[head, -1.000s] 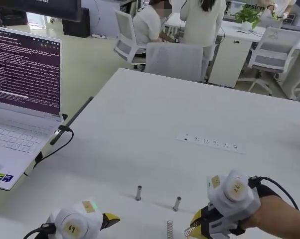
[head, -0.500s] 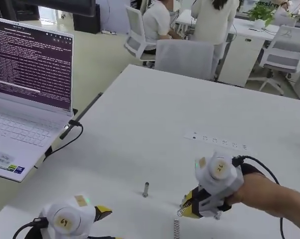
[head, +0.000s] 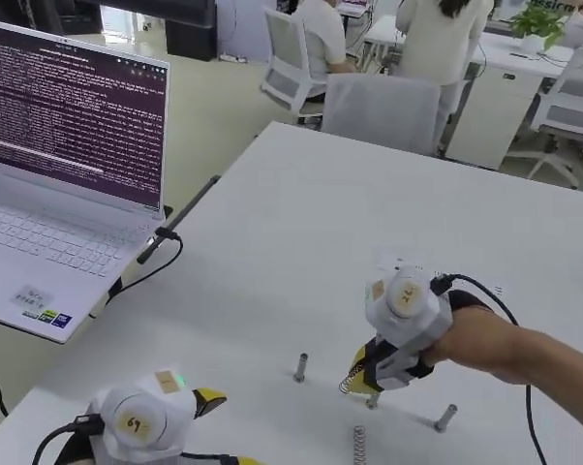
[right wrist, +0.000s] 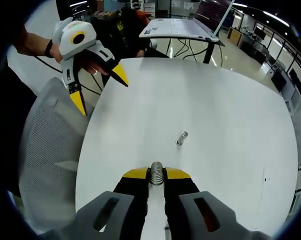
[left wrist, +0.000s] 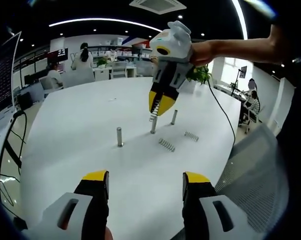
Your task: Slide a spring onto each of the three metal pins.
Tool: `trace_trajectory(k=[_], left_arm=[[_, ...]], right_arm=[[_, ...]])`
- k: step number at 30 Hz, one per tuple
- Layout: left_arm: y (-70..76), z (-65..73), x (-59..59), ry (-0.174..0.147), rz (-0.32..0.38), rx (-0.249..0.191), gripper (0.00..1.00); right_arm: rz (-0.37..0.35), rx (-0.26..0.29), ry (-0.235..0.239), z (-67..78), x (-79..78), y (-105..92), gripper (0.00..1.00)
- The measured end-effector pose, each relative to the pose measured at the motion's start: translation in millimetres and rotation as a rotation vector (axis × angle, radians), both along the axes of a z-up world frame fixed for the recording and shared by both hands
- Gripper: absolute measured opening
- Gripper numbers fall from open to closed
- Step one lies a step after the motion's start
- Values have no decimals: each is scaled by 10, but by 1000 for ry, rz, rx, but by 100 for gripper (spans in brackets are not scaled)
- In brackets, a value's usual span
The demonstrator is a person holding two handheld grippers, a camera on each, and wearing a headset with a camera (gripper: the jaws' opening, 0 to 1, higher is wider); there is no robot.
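Right gripper (right wrist: 156, 176): clamped shut on a coil spring (right wrist: 156, 171), gripped near one end, likely so the open bore can drop over a pin.
Spring position: in the left gripper view, hanging at the top of the middle pin (left wrist: 153, 125); whether already threaded over the tip, cannot tell.
Left gripper (left wrist: 145, 181): jaws wide apart, nothing between them, low at 6 o'clock of the pins, probably to leave the working lane free.
Other pins: near pin (left wrist: 119, 136) at 8 o'clock of the middle one, far pin (left wrist: 174, 117) at 2 o'clock; both bare, upright, apart from each other.
Loose springs: nearer loose spring (left wrist: 166, 144) at 5 o'clock of the middle pin, farther loose spring (left wrist: 191, 135) at 3 o'clock; flat on the table (left wrist: 65, 115), touching no pin.
Stage: judged as the first spring going on, two to follow.
Edges: table edge just past the loose springs at 3 o'clock; laptop (head: 69, 145) well apart at 10 o'clock in the head view.
Open room: broad bare tabletop at 12 o'clock beyond the pins; neighbouring pins near enough to catch a tilted claw, so a straight descent along the pin seems safest.
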State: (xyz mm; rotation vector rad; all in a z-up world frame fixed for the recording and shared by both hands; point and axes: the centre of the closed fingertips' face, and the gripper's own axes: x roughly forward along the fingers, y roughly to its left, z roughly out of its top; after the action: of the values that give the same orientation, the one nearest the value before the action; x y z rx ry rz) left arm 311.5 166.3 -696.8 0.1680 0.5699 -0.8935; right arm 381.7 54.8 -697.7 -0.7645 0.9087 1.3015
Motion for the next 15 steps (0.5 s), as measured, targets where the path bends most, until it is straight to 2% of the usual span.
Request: trace_trajectory(k=[15], left_arm=[[94,-20,-17,11,31,-7,54]], right_arm=[[13,-3,14,-102,333,257,8]])
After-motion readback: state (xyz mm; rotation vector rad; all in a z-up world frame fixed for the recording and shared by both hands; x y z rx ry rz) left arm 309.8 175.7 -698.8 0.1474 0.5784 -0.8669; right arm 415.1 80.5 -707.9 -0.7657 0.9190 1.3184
